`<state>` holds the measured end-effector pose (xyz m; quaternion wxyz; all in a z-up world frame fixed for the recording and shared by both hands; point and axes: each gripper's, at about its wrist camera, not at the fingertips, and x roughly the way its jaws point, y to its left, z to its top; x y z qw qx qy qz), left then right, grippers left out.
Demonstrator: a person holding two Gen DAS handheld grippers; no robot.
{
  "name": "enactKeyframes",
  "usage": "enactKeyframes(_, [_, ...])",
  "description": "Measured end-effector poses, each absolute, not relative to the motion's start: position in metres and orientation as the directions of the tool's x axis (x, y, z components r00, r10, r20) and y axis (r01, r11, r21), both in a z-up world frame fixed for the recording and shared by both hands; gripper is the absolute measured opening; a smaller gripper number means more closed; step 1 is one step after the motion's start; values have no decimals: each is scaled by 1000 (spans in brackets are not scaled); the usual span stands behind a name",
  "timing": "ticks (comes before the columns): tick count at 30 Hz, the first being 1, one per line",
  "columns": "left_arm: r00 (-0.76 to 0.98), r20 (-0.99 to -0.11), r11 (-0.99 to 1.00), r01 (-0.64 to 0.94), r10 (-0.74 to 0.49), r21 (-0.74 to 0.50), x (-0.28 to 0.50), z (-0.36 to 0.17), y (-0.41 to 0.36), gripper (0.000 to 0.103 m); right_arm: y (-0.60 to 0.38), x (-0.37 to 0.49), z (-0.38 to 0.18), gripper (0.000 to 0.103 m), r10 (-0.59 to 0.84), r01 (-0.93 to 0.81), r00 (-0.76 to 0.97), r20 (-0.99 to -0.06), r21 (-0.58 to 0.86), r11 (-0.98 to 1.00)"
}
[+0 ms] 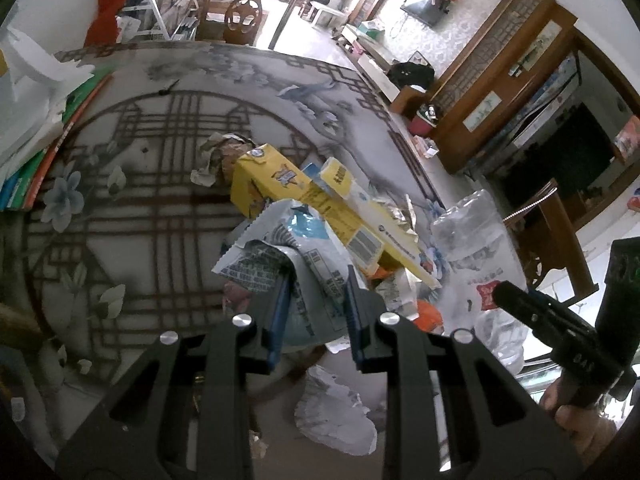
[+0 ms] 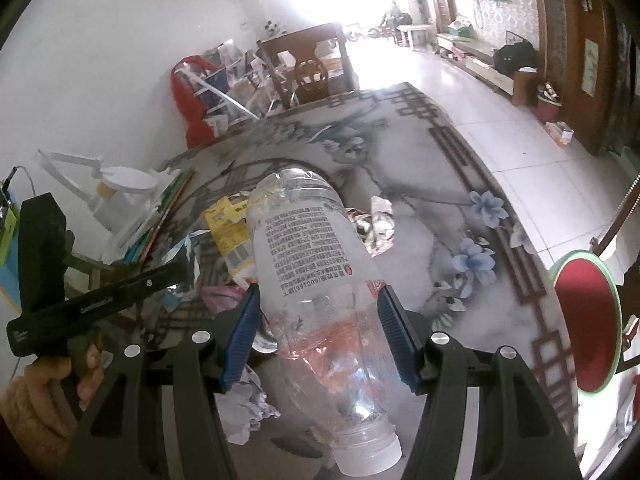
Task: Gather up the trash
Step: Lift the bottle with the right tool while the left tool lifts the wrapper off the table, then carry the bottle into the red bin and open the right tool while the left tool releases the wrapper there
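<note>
Left gripper of mine pinches a crumpled wrapper; right gripper clamps a clear plastic bottle above the table.

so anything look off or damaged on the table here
The clear plastic bottle clamped in the right gripper is dented and crumpled. Beyond it, cartons and wrappers lie heaped on the table.
</note>
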<state>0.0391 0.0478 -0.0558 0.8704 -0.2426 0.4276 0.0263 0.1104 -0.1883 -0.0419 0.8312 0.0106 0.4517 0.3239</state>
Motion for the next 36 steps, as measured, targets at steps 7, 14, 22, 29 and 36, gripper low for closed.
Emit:
enactKeyframes(7, [629,-761,889,-242,-161,-388,43,-54,39,24,-199,116,-48,57,544,-508,378,-749,324,798])
enactKeyframes(14, [620,-767,892,-238,-165,-384,51,-55,25,24,-209,123,-51,57,544,-499,373,-751,333,801])
enactKeyframes(22, [619,-770,889,-253,-154,-382,65,-52,4,24,-230,144,-56,57,543,-495,363,-757,337,801])
enactKeyframes(29, [629,-763,887,-259,-145,-383,79,-46,-21,24,-251,162,-56,57,549,-504,352,-758,340,794])
enactKeyframes(36, [636,-755,891,-236,-161,-389,96,-40,-58,24,-281,179,-56,57,550,-499,355,-756,344,795])
